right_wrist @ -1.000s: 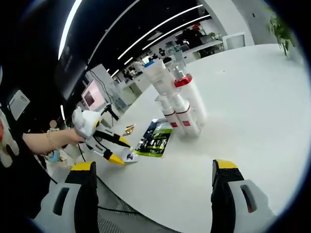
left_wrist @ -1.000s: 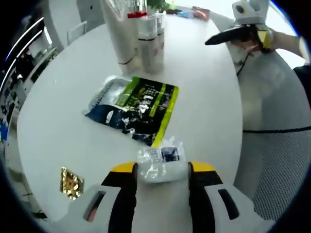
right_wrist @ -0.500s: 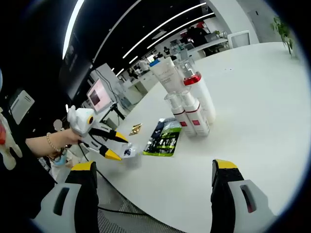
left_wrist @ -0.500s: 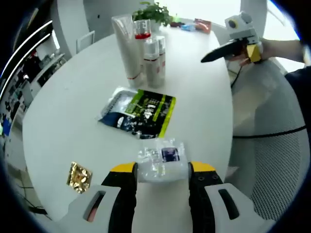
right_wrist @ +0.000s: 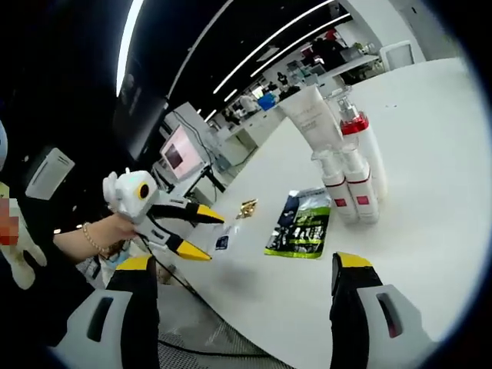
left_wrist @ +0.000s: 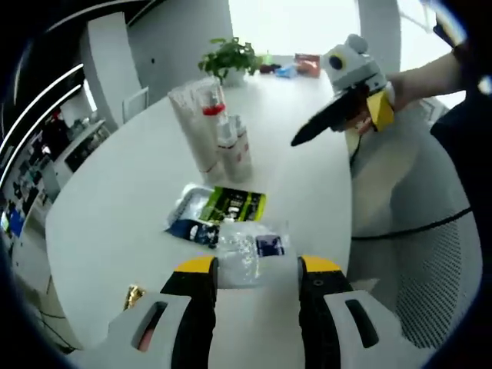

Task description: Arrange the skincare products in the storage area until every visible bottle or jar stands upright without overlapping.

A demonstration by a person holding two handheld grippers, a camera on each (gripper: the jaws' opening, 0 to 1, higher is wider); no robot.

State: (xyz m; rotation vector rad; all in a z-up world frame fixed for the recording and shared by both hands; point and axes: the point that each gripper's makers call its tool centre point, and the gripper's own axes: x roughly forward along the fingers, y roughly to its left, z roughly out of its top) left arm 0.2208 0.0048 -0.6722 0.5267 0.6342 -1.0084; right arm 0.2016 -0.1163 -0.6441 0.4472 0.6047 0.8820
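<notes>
My left gripper (left_wrist: 254, 267) is shut on a clear plastic packet (left_wrist: 247, 250) with a dark blue label, held up above the white table (left_wrist: 115, 207). Beneath it lie green-and-black sachets (left_wrist: 223, 209). Further off stand a white tube (left_wrist: 188, 123), a red-capped bottle (left_wrist: 209, 115) and two small white pump bottles (left_wrist: 233, 146), all upright and close together. In the right gripper view, my right gripper (right_wrist: 246, 265) is open and empty above the table edge. That view shows the left gripper (right_wrist: 181, 229) with the packet (right_wrist: 223, 241), the sachets (right_wrist: 301, 231) and the bottles (right_wrist: 350, 181).
A gold foil piece (left_wrist: 134, 296) lies near the table's front edge, also seen as the gold foil piece (right_wrist: 247, 207) in the right gripper view. A potted plant (left_wrist: 229, 58) and small items stand at the far end. A mesh chair (left_wrist: 430, 261) is beside the table. A hand holds the right gripper (left_wrist: 346, 104).
My left gripper has risen and pulled back with the clear packet, so the table looks farther away. The right gripper has also drawn back, staying open.
</notes>
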